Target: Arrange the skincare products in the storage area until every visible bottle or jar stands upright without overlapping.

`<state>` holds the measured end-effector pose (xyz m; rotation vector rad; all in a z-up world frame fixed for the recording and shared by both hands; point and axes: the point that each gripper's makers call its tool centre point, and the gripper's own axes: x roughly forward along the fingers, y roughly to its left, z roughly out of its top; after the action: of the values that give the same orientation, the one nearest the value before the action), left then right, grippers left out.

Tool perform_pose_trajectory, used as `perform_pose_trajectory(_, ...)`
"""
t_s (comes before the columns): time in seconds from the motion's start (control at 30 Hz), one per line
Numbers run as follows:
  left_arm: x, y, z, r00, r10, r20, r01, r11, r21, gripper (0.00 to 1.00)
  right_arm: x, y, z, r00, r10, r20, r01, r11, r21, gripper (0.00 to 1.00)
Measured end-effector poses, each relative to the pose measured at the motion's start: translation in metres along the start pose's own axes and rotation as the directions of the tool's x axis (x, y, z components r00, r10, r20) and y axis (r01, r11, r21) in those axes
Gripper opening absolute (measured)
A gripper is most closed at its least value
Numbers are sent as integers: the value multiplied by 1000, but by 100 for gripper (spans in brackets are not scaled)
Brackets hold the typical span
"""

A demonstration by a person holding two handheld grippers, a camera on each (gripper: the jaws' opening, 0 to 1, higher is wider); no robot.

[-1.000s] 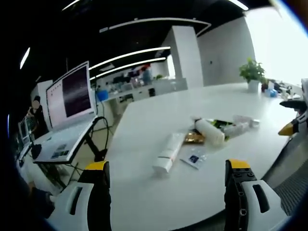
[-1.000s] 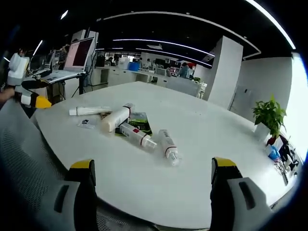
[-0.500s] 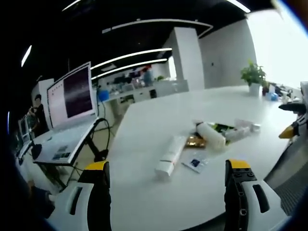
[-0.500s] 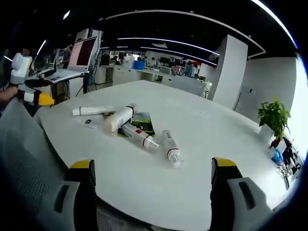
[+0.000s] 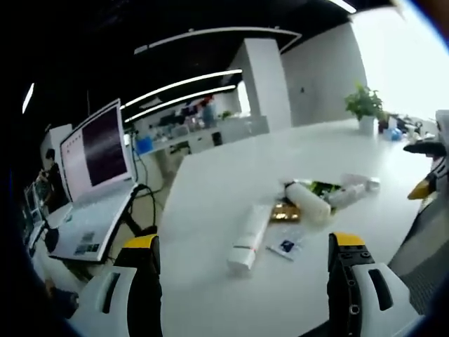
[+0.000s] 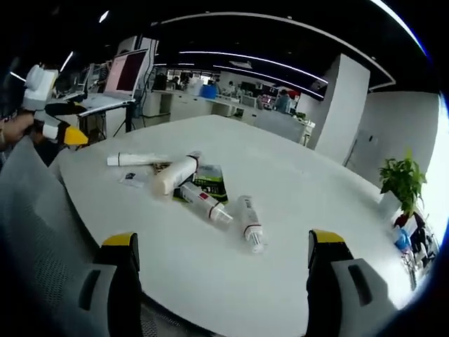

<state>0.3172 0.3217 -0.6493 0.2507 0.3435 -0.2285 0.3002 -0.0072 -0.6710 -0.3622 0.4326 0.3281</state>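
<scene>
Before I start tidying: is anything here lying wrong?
Yes. All four tubes lie on their sides on the white table, none upright; two rest across a green packet.

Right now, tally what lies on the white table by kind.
Tubes and bottles lying flat: 4 (white tube, cream bottle, red-banded tube, clear-capped tube)
Sachets: 1 (small sachet)
Green flat packs: 1 (green pack)
Total: 6

Labels on the lying tubes (image 6: 202,199) (all small) are too blurred to read.
</scene>
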Motion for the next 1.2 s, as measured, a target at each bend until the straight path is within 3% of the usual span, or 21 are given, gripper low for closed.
perform_pose_trajectory(0.2,-1,1,3,999,2,32,-2,1000,-20,97,13,8,25,996,81,28,-81,997,-8,100)
perform_pose_trajectory(0.5,-2,-6,3,998,-36,48,37,999,-33,97,25,8,57,988,150,37,-148,988,-41,100)
perform_pose_trajectory(0.6,-2,-4,3,998,-21,53,23,999,-29,97,31,6,65,987,159,27,-157,986,-55,100)
perform_pose_trajectory(0.67,-3,-2,3,998,-18,58,21,999,-36,97,35,11,68,981,194,17,-193,980,-56,100)
perform_pose_trajectory(0.73,-2,-1,1,998,-20,53,23,998,-59,97,39,14,66,977,211,-34,-211,977,-19,100)
perform_pose_trajectory(0.87,-2,-2,0,998,-24,49,27,998,-64,97,49,24,82,964,265,-15,-265,964,-38,100)
perform_pose_trajectory(1.2,-2,0,-3,999,-17,37,19,997,-80,97,74,46,105,927,370,-58,-374,924,-76,100)
